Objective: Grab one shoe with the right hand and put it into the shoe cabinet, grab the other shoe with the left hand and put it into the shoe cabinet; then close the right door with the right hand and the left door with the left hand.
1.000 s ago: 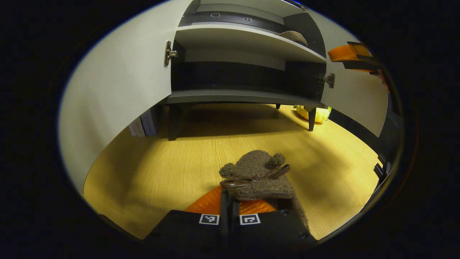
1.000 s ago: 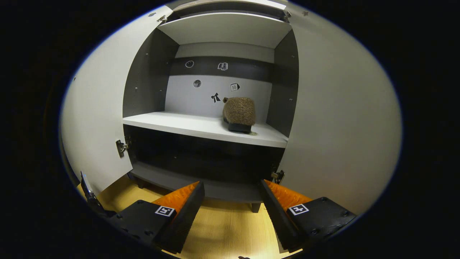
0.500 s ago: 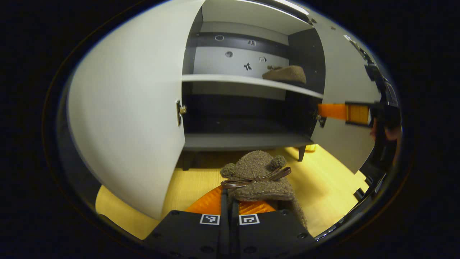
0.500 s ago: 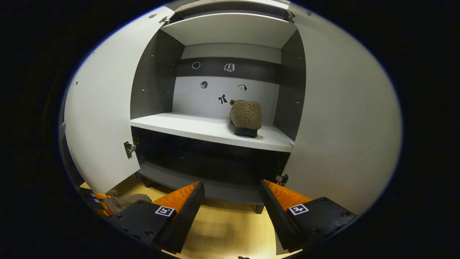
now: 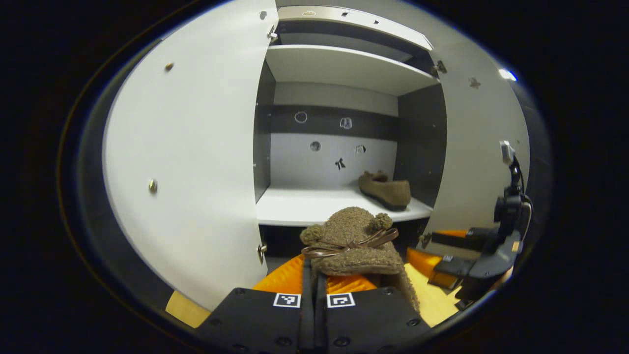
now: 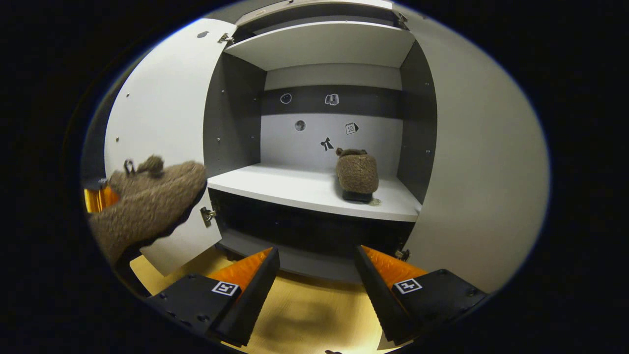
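My left gripper (image 5: 314, 275) is shut on a brown fuzzy shoe (image 5: 351, 241) with a bow, held in the air in front of the open shoe cabinet, level with its white middle shelf (image 5: 304, 209). The matching shoe (image 5: 385, 189) lies on that shelf toward the right (image 6: 357, 173). In the right gripper view the held shoe (image 6: 147, 204) hangs at the left, before the left door (image 6: 157, 128). My right gripper (image 6: 317, 275) is open with nothing between its fingers, in front of the cabinet's lower part. It also appears low at the right in the left gripper view (image 5: 435, 248).
Both white doors stand wide open, the left door (image 5: 186, 162) and the right door (image 6: 481, 172). A dark bottom shelf (image 6: 300, 255) sits under the middle one, and an upper shelf (image 6: 319, 44) above. Small stickers dot the back wall. The wooden floor (image 6: 304, 314) lies below.
My left gripper has risen from near the floor to shelf height with the shoe in it. The held shoe has come into the right gripper view at the left. The right gripper stayed open.
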`<state>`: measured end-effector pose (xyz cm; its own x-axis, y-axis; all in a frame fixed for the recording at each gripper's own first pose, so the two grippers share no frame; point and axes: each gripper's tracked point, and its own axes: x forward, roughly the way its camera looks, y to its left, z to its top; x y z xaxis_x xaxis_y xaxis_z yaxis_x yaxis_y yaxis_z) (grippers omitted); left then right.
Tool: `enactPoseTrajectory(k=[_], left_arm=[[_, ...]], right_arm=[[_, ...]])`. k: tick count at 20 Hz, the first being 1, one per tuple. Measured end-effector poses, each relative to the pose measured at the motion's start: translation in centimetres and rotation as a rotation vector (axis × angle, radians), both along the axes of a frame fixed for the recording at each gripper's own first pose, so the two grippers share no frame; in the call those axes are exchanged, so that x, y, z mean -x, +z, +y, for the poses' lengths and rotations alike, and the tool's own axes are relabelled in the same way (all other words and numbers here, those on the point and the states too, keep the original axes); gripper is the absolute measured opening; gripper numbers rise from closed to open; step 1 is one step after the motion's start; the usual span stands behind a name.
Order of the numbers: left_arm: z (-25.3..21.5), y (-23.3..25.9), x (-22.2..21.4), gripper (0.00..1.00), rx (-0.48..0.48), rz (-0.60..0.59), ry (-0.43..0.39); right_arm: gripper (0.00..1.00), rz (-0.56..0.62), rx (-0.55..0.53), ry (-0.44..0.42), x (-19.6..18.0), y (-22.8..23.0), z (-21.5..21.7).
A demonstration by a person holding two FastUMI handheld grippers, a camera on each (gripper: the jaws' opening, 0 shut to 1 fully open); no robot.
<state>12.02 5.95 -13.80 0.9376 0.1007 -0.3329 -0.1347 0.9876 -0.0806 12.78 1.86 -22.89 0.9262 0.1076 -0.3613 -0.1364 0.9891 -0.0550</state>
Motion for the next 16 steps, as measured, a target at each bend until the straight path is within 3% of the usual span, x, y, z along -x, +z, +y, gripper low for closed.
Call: enactPoseTrajectory(k=[3, 6, 8, 12, 16], left_arm=[[1.2, 3.4, -4.3, 0.05, -0.096, -0.030, 0.020], [1.0, 5.4, -8.5, 0.05, -0.122, -0.052, -0.004], [1.2, 6.0, -11.0, 0.05, -0.122, -0.052, -0.007], [2.9, 5.9, -16.8, 0.05, -0.091, -0.036, 0.010], [4.5, 3.6, -22.9, 0.05, -0.041, 0.006, 0.007]], right_arm=[[0.98, -0.027, 0.027, 0.080, 0.3, 0.4, 0.6], [0.99, 0.004, -0.009, 0.147, 0.8, 0.1, 1.4], [0.99, 0.026, -0.056, 0.178, 0.8, 0.1, 2.0], [0.98, 0.015, -0.016, 0.232, 0.4, 0.5, 1.6], [0.99, 0.045, -0.059, 0.246, 0.8, 0.3, 1.4]])
